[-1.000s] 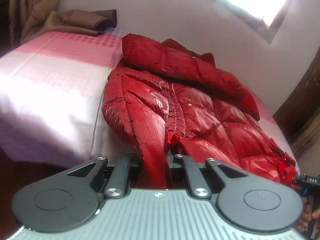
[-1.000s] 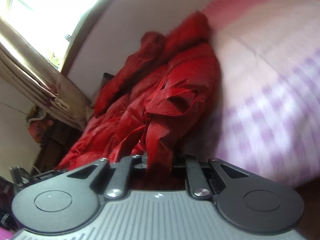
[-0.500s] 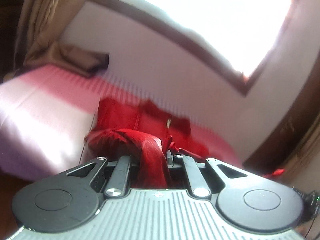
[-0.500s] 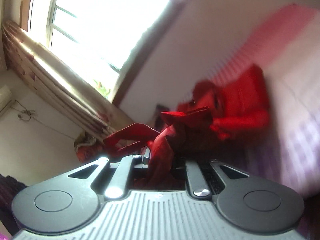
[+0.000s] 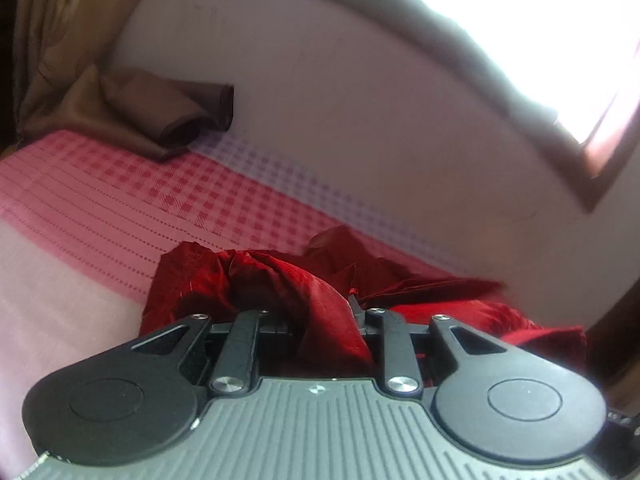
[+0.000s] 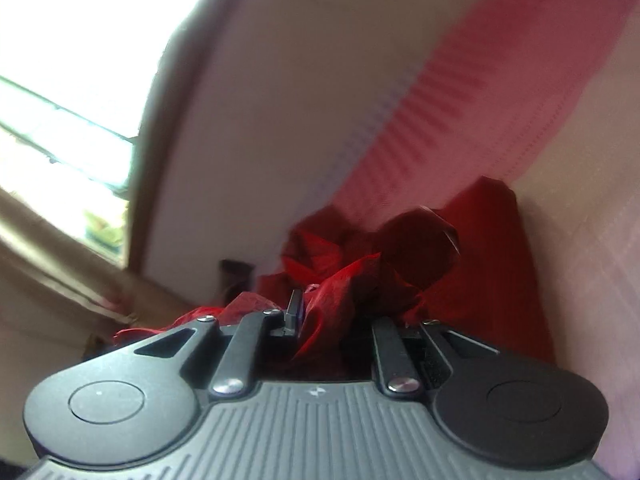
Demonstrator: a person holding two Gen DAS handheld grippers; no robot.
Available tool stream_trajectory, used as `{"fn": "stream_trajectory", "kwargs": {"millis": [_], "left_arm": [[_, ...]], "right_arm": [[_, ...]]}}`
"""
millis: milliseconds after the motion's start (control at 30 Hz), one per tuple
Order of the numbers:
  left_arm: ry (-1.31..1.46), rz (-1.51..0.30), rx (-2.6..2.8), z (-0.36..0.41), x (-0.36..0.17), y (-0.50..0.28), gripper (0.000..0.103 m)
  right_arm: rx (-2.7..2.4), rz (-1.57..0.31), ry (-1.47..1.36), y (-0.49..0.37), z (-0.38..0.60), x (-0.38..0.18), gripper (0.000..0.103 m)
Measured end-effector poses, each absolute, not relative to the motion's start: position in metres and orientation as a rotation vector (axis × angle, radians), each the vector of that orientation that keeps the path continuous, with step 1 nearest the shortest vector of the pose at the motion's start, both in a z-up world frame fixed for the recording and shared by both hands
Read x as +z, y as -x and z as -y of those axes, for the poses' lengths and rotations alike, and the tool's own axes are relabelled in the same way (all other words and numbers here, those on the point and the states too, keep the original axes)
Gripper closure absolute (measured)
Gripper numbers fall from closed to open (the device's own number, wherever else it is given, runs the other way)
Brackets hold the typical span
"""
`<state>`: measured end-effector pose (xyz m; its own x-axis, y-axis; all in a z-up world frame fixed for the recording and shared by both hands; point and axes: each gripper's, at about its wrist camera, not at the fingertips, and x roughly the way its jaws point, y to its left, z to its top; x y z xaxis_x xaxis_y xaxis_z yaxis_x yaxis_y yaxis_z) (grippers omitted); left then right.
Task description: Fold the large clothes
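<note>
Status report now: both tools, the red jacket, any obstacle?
Left tool just opening, red jacket fabric between its jaws. Right tool on jacket fabric. No obstacle visible.

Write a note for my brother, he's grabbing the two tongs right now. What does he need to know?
Left tongs: shiny red puffy jacket fabric sits between the jaws, which have just been opening, so the hold may be loosening.
Right tongs: jaws have opened slightly, with a bunch of the same jacket between them.
Jacket: bunched up on the pink checked bedsheet, near the pale wall. A brown folded cloth lies at the bed's far corner.
Done: the near edge seems carried over toward the wall.
Left: let go, smooth it flat, finish the remaining folds.
</note>
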<state>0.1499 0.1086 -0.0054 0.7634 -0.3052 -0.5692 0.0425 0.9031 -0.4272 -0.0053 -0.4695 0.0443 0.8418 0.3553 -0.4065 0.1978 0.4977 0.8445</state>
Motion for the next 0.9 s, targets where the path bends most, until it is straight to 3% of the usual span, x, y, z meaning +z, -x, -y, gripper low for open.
{"fn": "stream_trajectory", "kwargs": {"millis": [200,267,300,333,367,433,533,633,667,700,767,833,900], "left_arm": [[0.435,-0.714,-0.219,-0.103,-0.024,-0.173,0.067],[0.451,-0.693,-0.241,-0.105,-0.023,-0.173,0.056],[0.452,-0.681,-0.256,-0.105,-0.020,-0.172,0.045],[0.453,-0.666,-0.269,-0.105,-0.019,-0.169,0.036],[0.450,-0.649,-0.277,-0.104,-0.016,-0.165,0.031],[0.426,-0.613,-0.282,-0.100,-0.010,-0.157,0.014],[0.407,-0.557,-0.310,-0.096,-0.001,-0.146,0.000],[0.375,-0.509,-0.331,-0.093,0.011,-0.132,0.000],[0.377,-0.494,-0.355,-0.092,0.015,-0.126,0.001],[0.369,-0.476,-0.359,-0.089,0.020,-0.120,0.005],[0.298,-0.439,-0.345,-0.075,0.027,-0.110,0.021],[0.197,-0.430,-0.369,-0.051,0.029,-0.104,0.062],[0.087,-0.418,-0.359,-0.023,0.027,-0.103,0.068]], "right_arm": [[0.126,-0.595,-1.321,-0.015,0.496,0.006,0.079],[0.173,-0.539,-1.420,-0.006,0.503,-0.001,0.063],[0.202,-0.499,-1.444,-0.002,0.500,0.002,0.055],[0.227,-0.453,-1.456,0.004,0.502,0.003,0.035],[0.232,-0.397,-1.448,0.011,0.503,0.007,0.023],[0.232,-0.324,-1.386,0.024,0.506,0.019,0.018],[0.262,-0.284,-1.251,0.042,0.502,0.043,0.018],[0.217,-0.350,-0.887,0.049,0.467,0.078,0.023],[0.211,-0.371,-0.767,0.048,0.451,0.087,0.037],[0.216,-0.388,-0.647,0.047,0.432,0.097,0.045],[0.215,-0.409,-0.442,0.041,0.397,0.111,0.062],[0.223,-0.423,-0.275,0.031,0.364,0.118,0.073],[0.237,-0.442,-0.138,0.016,0.334,0.119,0.077]]}}
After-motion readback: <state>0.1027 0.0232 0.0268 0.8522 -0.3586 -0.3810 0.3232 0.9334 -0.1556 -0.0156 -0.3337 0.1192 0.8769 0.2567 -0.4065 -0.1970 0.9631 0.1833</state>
